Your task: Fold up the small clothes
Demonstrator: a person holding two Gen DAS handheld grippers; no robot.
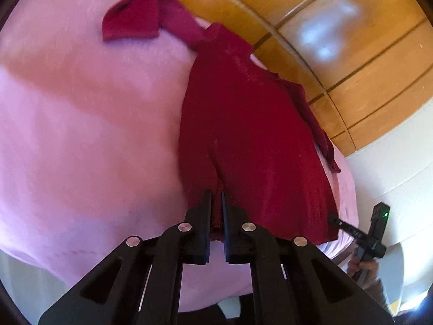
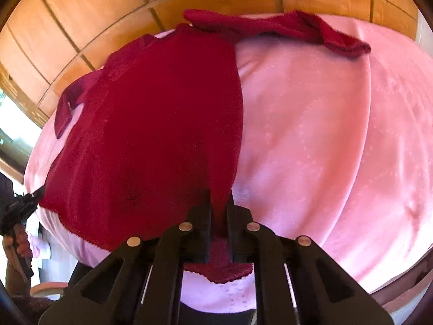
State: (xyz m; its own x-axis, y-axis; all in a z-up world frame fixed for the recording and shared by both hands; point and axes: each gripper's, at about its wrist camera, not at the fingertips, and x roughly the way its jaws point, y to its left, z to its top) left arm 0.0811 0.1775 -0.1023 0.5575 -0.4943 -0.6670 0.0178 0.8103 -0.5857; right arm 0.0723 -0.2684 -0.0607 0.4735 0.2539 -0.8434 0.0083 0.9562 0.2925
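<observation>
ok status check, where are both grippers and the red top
Left gripper shut on red top hem. Right gripper shut on the other hem corner. Top flat on pink cloth; nothing blocking.

Both the left claw (image 1: 216, 197) and the right claw (image 2: 218, 197) are matt black plastic with flat straight fingers, angular cut-out link arms and four round silver pins, each gripped by a bare-skinned hand (image 2: 19, 241).

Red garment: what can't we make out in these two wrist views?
- Red garment: hem inside the left gripper, hidden by its fingers, left wrist view.
- Same at the right gripper, right wrist view.
- Pink cloth: near edge hidden by the gripper body, both views.
</observation>
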